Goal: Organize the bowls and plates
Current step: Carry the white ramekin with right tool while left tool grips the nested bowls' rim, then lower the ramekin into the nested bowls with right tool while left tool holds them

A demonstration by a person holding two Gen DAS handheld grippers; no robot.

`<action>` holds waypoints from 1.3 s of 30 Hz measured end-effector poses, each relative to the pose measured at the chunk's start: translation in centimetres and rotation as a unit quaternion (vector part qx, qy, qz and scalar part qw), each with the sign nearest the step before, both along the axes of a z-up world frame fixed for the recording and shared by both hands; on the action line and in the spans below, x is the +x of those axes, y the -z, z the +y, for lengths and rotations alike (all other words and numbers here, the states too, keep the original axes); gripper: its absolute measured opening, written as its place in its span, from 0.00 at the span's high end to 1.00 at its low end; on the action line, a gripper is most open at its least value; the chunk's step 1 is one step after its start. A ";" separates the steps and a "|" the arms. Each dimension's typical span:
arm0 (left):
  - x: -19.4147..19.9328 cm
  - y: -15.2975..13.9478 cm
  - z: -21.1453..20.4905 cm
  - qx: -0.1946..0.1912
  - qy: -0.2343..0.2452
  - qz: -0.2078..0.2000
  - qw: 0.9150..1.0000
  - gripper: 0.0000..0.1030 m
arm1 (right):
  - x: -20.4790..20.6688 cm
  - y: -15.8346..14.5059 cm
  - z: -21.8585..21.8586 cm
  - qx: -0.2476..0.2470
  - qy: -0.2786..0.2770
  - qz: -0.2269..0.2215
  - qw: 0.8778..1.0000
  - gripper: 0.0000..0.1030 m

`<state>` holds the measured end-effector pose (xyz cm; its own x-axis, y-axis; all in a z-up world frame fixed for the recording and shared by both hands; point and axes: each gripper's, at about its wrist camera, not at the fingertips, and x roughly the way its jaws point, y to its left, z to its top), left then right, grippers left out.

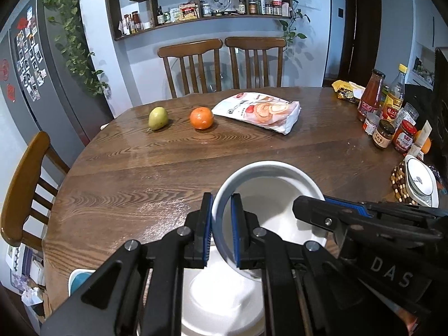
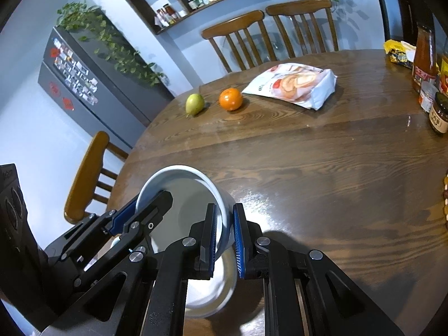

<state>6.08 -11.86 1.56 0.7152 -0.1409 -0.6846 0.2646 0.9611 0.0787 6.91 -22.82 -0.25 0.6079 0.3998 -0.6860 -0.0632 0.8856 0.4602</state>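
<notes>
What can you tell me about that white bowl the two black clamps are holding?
The white bowl is round, deep and glossy, like glazed ceramic, with a bluish-grey rim, and looks empty. It is tilted, its opening facing the far chairs. The left gripper pinches its left rim wall and the right gripper the opposite one, a finger inside and one outside each. A white plate lies below it.

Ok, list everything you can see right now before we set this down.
white bowl: one, white, clamped at both rims above the table's near edge
table: one, dark wood
pear: one, green, far left
orange: one, right of pear
snack bag: one, white, far centre
sauce jars and bottles: several, right edge
patterned dish: one, white, right edge
chairs: three, brown
left gripper: shut on left rim
right gripper: shut on right rim
</notes>
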 end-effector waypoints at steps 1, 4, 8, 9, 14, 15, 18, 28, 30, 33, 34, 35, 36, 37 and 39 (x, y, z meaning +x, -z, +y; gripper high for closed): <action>-0.1 0.0 0.2 0.001 -0.001 -0.001 1.000 0.90 | -0.1 0.0 0.2 0.000 -0.001 0.000 1.000 0.85; -0.4 0.0 0.8 0.001 -0.003 -0.001 1.000 0.90 | -0.5 0.0 1.0 -0.001 -0.004 0.000 1.000 0.85; -1.0 0.2 1.6 -0.001 -0.008 0.000 1.000 0.90 | -1.0 -0.1 1.9 -0.003 -0.008 0.000 1.000 0.85; -1.1 0.2 1.8 0.000 -0.008 0.000 1.000 0.90 | -1.1 -0.1 2.1 -0.003 -0.009 0.000 1.000 0.85; -1.6 0.3 2.5 -0.001 -0.012 0.001 1.000 0.90 | -1.6 -0.1 3.1 -0.004 -0.012 0.001 1.000 0.85; -1.6 0.3 2.7 -0.001 -0.013 0.001 1.000 0.90 | -1.7 -0.1 3.3 -0.003 -0.013 0.001 1.000 0.85; -1.8 0.3 3.0 -0.001 -0.015 0.002 1.000 0.90 | -2.0 -0.2 3.8 -0.006 -0.014 0.001 1.000 0.85; -2.8 0.7 4.0 -0.001 -0.017 0.008 1.000 0.91 | -3.0 0.0 5.1 -0.009 -0.016 0.005 1.000 0.85; -3.0 0.9 4.2 -0.001 -0.016 0.010 1.000 0.91 | -3.2 0.1 5.3 -0.010 -0.016 0.006 1.000 0.85; -3.3 1.1 4.3 -0.001 -0.016 0.014 1.000 0.91 | -3.5 0.3 5.6 -0.010 -0.016 0.009 1.000 0.85; -3.3 1.2 4.4 -0.001 -0.017 0.015 1.000 0.91 | -3.7 0.4 5.7 -0.011 -0.016 0.010 1.000 0.85; -3.4 1.3 4.4 -0.001 -0.017 0.016 1.000 0.91 | -3.8 0.5 5.8 -0.011 -0.016 0.012 1.000 0.85; -3.5 1.4 4.5 -0.001 -0.017 0.018 1.000 0.91 | -3.9 0.6 5.8 -0.011 -0.016 0.013 1.000 0.85; -3.6 1.6 4.6 -0.001 -0.017 0.020 1.000 0.91 | -4.0 0.7 6.0 -0.012 -0.016 0.015 1.000 0.85; -3.7 1.9 4.7 0.000 -0.017 0.026 1.000 0.91 | -4.2 1.0 6.1 -0.011 -0.016 0.018 1.000 0.85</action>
